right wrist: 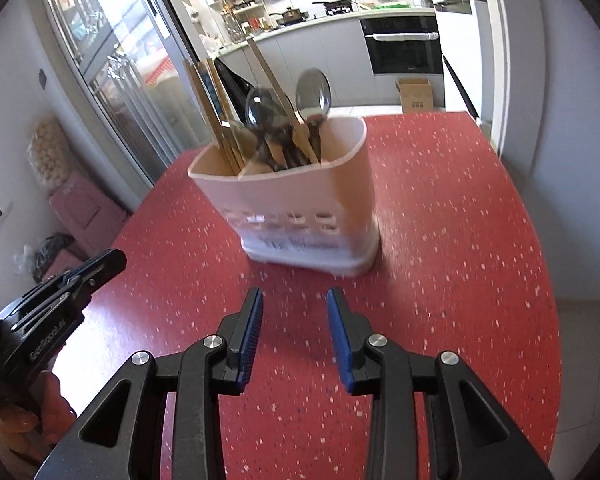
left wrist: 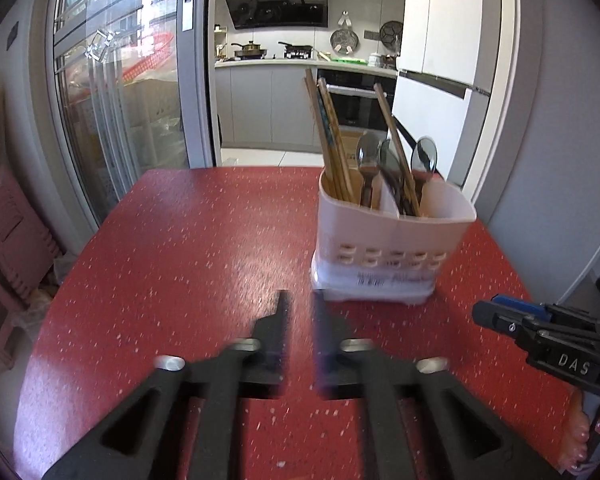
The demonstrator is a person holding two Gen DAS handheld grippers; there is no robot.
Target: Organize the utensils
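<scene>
The utensil holder (right wrist: 300, 196) stands upright on the red desk (right wrist: 460, 260), chopsticks (left wrist: 332, 136) and spoons (right wrist: 314, 92) upright inside. My right hand-held gripper (right wrist: 294, 332), jaws apart and empty, faces the holder squarely; my left hand-held gripper (left wrist: 300, 328), also parted and empty, sits left of the holder.

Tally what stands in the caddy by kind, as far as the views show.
Spoons: 3
Chopsticks: a bundle, too overlapped to count
Total: 3 spoons plus the chopsticks, all in the one caddy
</scene>
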